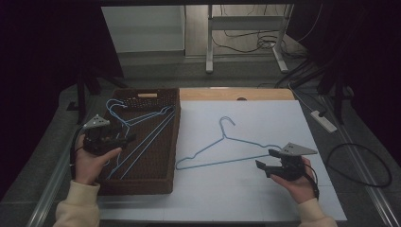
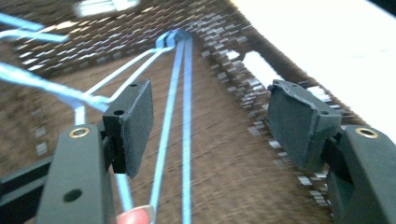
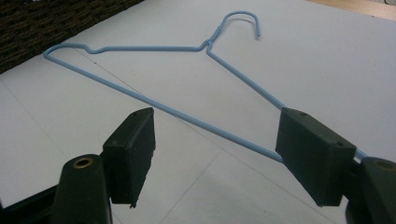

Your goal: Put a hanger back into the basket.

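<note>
A light-blue wire hanger (image 1: 223,137) lies flat on the white tabletop (image 1: 265,123), hook pointing away. My right gripper (image 1: 264,158) stands open at the hanger's right corner. In the right gripper view the hanger (image 3: 154,47) runs under the open gripper (image 3: 217,135) and behind its right pad (image 3: 310,149); the pads do not press on it. Two or more blue hangers (image 1: 142,123) lie in the brown woven basket (image 1: 137,187) at left. My left gripper (image 1: 126,140) hovers open above them. In the left gripper view the hanger wires (image 2: 187,93) pass between the gripper's (image 2: 210,107) spread pads, untouched.
The basket's right wall (image 1: 176,142) separates the basket from the white surface. A wooden strip (image 1: 236,93) edges the table's far side. On the floor beyond are a power strip (image 1: 324,120), cables (image 1: 364,165) and a metal desk frame (image 1: 246,42).
</note>
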The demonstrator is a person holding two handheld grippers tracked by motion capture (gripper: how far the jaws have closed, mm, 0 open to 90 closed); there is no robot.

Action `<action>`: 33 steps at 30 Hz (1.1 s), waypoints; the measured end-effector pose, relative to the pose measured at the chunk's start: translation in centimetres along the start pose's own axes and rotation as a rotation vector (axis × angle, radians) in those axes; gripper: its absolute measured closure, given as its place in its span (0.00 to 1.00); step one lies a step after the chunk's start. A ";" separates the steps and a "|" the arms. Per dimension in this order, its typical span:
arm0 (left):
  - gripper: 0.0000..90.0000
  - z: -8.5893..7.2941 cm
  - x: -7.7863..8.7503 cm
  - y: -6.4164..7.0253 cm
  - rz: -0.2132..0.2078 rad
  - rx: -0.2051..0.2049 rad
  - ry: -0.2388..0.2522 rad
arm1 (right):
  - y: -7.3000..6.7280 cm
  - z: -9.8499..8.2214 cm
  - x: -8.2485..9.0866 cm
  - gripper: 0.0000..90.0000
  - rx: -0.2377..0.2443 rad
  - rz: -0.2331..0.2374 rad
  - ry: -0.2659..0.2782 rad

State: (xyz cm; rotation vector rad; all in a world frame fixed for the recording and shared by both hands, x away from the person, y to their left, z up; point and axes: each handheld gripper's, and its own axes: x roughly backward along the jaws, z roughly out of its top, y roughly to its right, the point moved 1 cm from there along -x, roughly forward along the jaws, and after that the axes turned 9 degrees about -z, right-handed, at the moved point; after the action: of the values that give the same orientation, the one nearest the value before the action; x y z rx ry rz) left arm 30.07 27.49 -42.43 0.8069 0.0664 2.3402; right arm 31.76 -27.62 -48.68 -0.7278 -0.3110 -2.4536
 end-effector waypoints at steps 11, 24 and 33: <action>0.36 -1.2 0.1 4.0 -0.069 -0.088 0.046 | 0.2 0.1 0.3 0.32 -0.010 -0.003 0.011; 0.35 -1.9 -1.2 6.5 -0.112 -0.143 0.042 | 0.3 0.2 0.5 0.32 -0.007 -0.007 0.021; 0.35 -1.9 -1.4 6.9 -0.116 -0.150 0.038 | 0.3 0.2 0.5 0.33 -0.005 -0.011 0.016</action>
State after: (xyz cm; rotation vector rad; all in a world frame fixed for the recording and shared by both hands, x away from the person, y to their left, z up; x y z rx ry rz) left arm 25.91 21.54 -43.06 0.6677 -0.0446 2.2215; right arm 31.62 -27.99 -48.19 -0.7105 -0.3039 -2.4699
